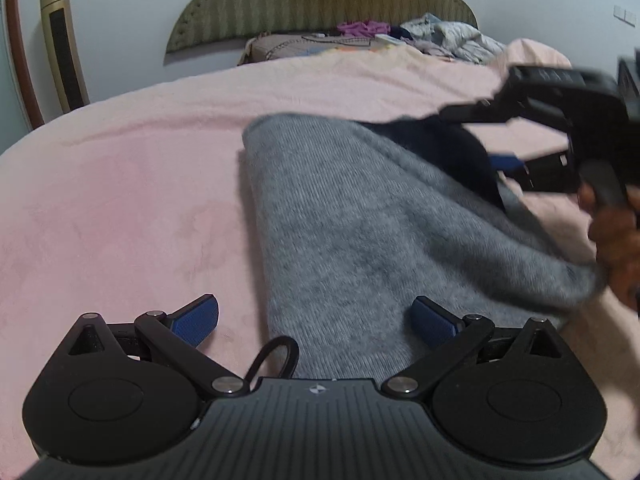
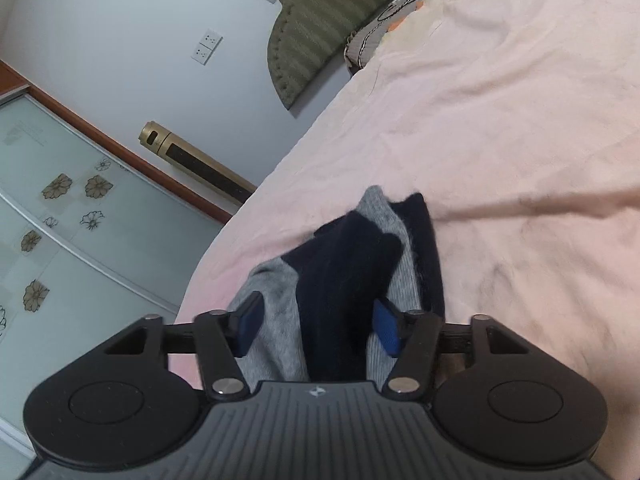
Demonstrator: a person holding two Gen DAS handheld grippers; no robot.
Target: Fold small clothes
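R gripper (image 2: pixel 316 326): blue pads (image 2: pixel 387 326) apart, w/ the grey-and-navy knit garment (image 2: pixel 340 292) lying between them. The cloth fills most of the gap, but I can't tell if either pad is actually pressing on it; reads as a loose straddle, not a pinch. From the L wrist view the same tool sits at the far right, blurred, its pad at the navy band of the garment, w/ the person's hand (image 1: pixel 616 240) wrapped on the handle.

L gripper (image 1: pixel 316 320): fingers wide apart, nothing clamped. One pad (image 1: pixel 196 320) is over bare blanket, the other over the near edge of the grey knit, which lies between them w/o being squeezed.

Garment: spread on the pink blanket (image 1: pixel 120 200) of the bed, near end under the L tool, far end lifted a bit toward the R tool. Grey body, navy trim or cuff at the R end.

Handling (judgement): soft, fuzzy, ribbed knit, light, no stiffness, so it'll drape and sag wherever unsupported and may stretch if tugged. Not slippery; the fluffy surface should hold in ribbed pads, and probably clings to the blanket too. Best grab pts: the navy band edge for R, the near grey corner or hem for L, taking both layers so the fold stays square.

Beyond: padded green headboard (image 1: pixel 320 4), pile of other clothes (image 1: pixel 440 36) at the bed's far end, gold tower fan (image 1: pixel 62 44) by the wall.
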